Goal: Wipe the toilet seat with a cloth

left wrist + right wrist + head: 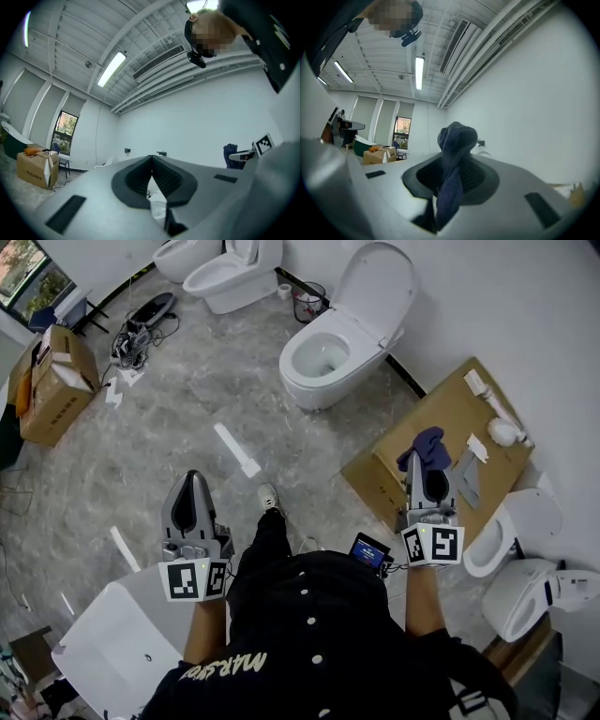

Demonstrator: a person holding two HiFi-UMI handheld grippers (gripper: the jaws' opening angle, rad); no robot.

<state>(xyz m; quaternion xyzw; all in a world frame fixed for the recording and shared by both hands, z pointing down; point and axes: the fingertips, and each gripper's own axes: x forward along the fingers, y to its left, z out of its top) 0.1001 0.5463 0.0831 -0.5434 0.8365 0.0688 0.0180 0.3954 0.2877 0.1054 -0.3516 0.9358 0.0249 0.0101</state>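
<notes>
My right gripper (449, 161): clamped on bunched dark blue cloth (457, 138). My left gripper (152, 163): closed, empty. Risk, I judge: cloth slipping free while rubbing white oval toilet seat (292, 364), well ahead

The grey marbled floor (187, 399) carries everything. Just ahead of the left fingers (202, 507) a white strip (236, 449) lies flat on it. Far ahead and to their left are a cardboard box (52, 381) and a tangle of cables (136, 338). Well ahead, between both pairs of fingers, stands an open white toilet (328, 357). A small bin (307, 304) and a second toilet (225, 276) stand beyond it. A flat brown board (450, 418) lies below the right fingers (415, 488).
</notes>
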